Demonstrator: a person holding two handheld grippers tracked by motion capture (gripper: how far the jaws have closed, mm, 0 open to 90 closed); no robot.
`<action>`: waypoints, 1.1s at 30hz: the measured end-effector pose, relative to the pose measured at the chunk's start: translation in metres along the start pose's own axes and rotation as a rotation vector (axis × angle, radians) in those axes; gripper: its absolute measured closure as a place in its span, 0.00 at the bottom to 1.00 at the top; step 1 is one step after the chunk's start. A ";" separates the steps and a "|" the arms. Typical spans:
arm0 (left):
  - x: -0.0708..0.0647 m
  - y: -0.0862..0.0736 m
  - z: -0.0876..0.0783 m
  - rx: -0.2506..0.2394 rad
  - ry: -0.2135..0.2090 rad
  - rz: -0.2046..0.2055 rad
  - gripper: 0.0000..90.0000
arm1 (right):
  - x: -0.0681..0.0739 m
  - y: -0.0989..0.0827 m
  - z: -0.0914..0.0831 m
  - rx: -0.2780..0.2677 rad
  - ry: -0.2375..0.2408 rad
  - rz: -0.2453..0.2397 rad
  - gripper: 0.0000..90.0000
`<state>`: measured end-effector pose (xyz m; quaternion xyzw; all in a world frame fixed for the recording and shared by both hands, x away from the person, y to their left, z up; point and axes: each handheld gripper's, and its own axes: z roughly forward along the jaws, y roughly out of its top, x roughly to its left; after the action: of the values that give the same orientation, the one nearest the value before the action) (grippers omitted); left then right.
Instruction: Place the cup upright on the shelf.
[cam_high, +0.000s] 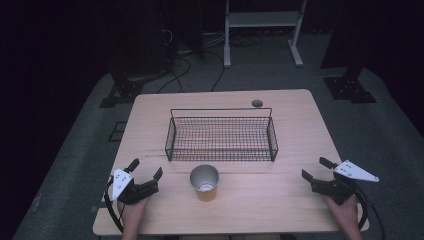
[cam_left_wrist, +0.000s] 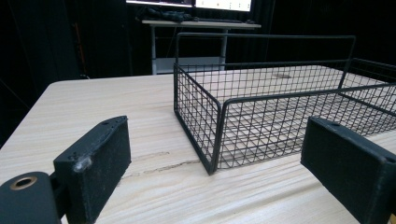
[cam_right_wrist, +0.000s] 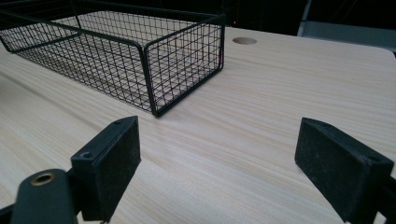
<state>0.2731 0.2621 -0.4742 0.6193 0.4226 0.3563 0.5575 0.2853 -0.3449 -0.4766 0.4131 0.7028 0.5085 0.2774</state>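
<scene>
A black wire basket (cam_high: 221, 152) stands empty at the middle of the light wooden table (cam_high: 290, 130). Just in front of it an open-topped metal cup (cam_high: 204, 182) with an orange lower part stands upright. My left gripper (cam_high: 145, 169) rests near the front left corner, open, nothing between its jaws. My right gripper (cam_high: 316, 168) sits at the front right edge, open and holding nothing. In the left gripper view the basket's near corner (cam_left_wrist: 212, 135) lies ahead between the pads (cam_left_wrist: 100, 161). The right gripper view has the basket (cam_right_wrist: 154, 56) to the upper left.
A round cable hole (cam_high: 257, 103) sits in the table behind the basket. Beyond the table are a white metal stand (cam_high: 262, 30), dark equipment bases and cables on grey floor. The table's right edge runs close to my right gripper.
</scene>
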 end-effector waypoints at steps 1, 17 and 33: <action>0.000 0.000 0.000 -0.001 -0.002 -0.002 0.08 | 0.000 0.000 0.000 0.000 0.000 0.000 0.15; -0.005 0.001 -0.001 -0.006 -0.040 0.010 0.08 | 0.001 0.000 0.000 0.005 -0.004 -0.005 0.15; -0.012 0.003 -0.001 -0.021 -0.088 0.014 0.03 | 0.001 0.000 0.001 0.008 -0.006 -0.003 0.15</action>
<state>0.2682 0.2514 -0.4712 0.6313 0.3898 0.3370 0.5796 0.2854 -0.3438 -0.4768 0.4147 0.7045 0.5040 0.2786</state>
